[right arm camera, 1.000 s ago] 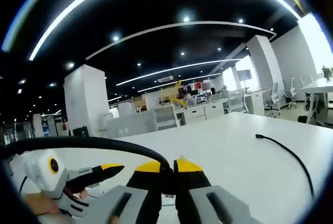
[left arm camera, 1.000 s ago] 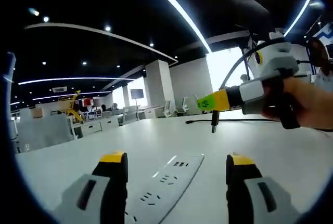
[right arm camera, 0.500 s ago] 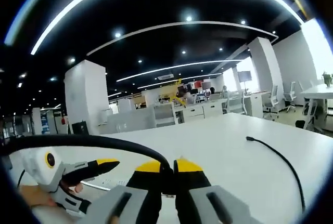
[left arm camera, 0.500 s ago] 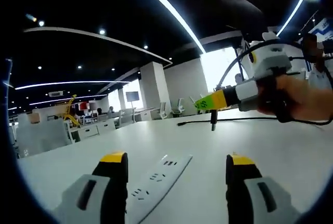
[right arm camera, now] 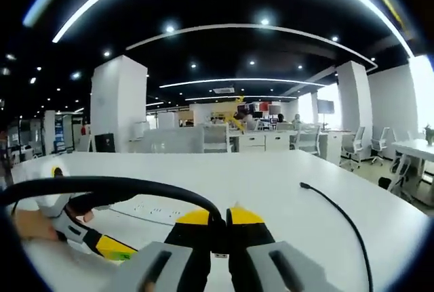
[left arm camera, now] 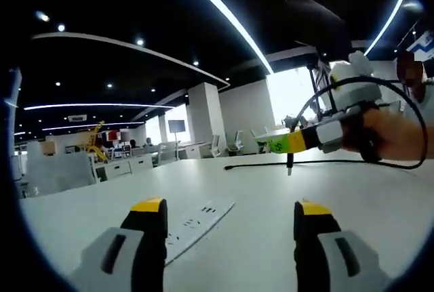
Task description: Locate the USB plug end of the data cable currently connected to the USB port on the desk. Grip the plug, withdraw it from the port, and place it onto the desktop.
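Note:
My right gripper (right arm camera: 217, 216) is shut on the black data cable's USB plug (right arm camera: 218, 254), whose metal tip pokes out below the jaws. The cable (right arm camera: 108, 183) loops away to the left. Its far end (right arm camera: 304, 185) lies on the white desk (right arm camera: 271, 177). In the left gripper view the right gripper (left arm camera: 285, 144) hangs above the desk, a hand behind it. The plug (left arm camera: 289, 166) points down, clear of the surface. My left gripper (left arm camera: 230, 207) is open and holds nothing. The white power strip (left arm camera: 196, 217) lies flat just beyond its left jaw.
The same power strip (right arm camera: 154, 211) lies between the two grippers, with the left gripper (right arm camera: 102, 241) and a hand low on the left. More cable (left arm camera: 271, 164) trails across the desk (left arm camera: 258, 238). Office desks and chairs (right arm camera: 298, 139) stand far behind.
The right gripper has carried the plug a little further right and away from the power strip. Both views have shifted with the hands.

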The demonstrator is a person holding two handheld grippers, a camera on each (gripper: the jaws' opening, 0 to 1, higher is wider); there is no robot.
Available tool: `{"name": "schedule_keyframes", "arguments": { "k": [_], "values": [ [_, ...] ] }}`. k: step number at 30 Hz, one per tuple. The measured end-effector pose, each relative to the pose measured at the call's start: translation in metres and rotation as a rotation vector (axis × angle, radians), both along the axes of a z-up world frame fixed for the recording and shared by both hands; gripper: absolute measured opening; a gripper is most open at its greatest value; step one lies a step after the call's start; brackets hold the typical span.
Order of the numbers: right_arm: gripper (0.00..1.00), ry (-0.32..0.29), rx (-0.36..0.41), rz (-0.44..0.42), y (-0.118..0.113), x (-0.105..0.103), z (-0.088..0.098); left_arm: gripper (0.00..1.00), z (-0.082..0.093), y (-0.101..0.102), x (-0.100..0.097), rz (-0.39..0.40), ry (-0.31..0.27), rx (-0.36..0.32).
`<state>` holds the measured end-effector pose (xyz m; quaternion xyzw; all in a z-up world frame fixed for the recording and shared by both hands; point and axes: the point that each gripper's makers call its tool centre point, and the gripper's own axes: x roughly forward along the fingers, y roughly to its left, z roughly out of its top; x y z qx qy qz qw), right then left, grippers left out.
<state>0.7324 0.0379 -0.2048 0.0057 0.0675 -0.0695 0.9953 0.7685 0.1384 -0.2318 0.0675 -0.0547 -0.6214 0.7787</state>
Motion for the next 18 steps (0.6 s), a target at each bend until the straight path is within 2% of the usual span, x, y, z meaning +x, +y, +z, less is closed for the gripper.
{"name": "schedule_keyframes", "arguments": {
  "k": [5,7,10,14,18],
  "values": [
    [0.09,0.012,-0.021,0.027,0.006,-0.008,-0.002,0.78,0.000,0.016,-0.007,0.016,-0.011,0.024],
    [0.09,0.024,-0.037,0.048,0.012,-0.010,-0.003,0.78,0.003,0.024,-0.011,0.022,0.004,0.006],
    [0.09,0.084,-0.107,0.079,0.020,-0.012,-0.011,0.79,0.002,0.032,-0.018,0.023,0.015,0.000],
    [0.09,0.139,-0.185,0.118,0.031,-0.014,-0.016,0.79,0.000,0.039,-0.028,0.017,0.006,0.012],
    [0.09,0.217,-0.296,0.145,0.037,-0.016,-0.021,0.78,0.002,0.041,-0.040,-0.005,-0.011,0.009]
  ]
}}
